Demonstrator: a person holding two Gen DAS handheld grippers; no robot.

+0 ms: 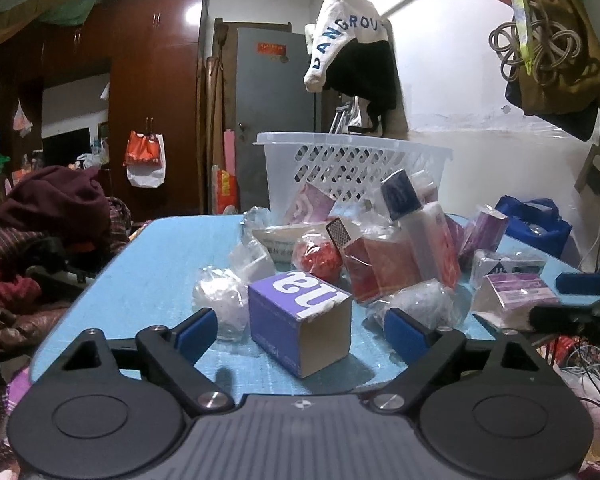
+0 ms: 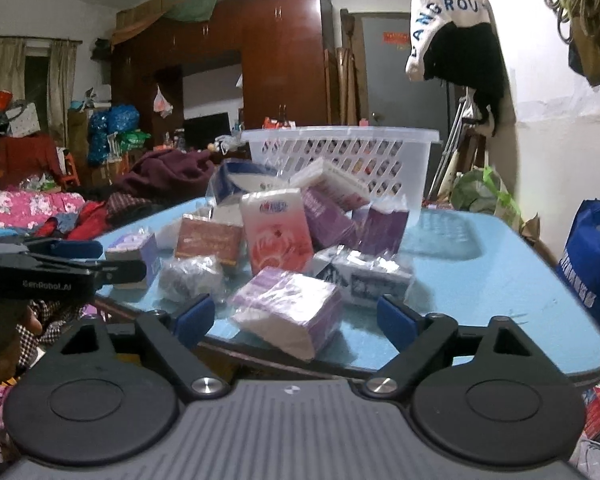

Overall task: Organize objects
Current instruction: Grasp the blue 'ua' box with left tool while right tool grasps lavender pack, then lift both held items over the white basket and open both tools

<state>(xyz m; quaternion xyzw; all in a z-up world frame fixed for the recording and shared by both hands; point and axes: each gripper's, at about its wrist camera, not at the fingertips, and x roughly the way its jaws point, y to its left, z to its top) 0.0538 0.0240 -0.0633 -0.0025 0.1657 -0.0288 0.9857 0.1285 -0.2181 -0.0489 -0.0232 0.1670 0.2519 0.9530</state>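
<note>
Left tongs (image 1: 300, 330) pointing slightly downward, blue-padded fingers (image 1: 198, 330) spread wide and pressing on nothing, right tongs (image 2: 296, 320) angled the same way, blue pads (image 2: 394, 322) likewise apart, each pair visible side-on at the edge of the other's view

one basket (image 1: 352, 168), one purple box (image 1: 300, 316), one table (image 1: 160, 264)

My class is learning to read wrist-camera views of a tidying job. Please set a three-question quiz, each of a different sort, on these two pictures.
1. True or false: the white perforated plastic basket stands on the light blue table behind the pile of packets.
2. What lies between the left gripper fingers? A) red ball B) purple and white cardboard box C) nothing
3. Fill in: the right gripper faces a ____ plastic-wrapped tissue pack.

Key: 1 true; 2 B, not yet clamped; 3 purple.
</note>
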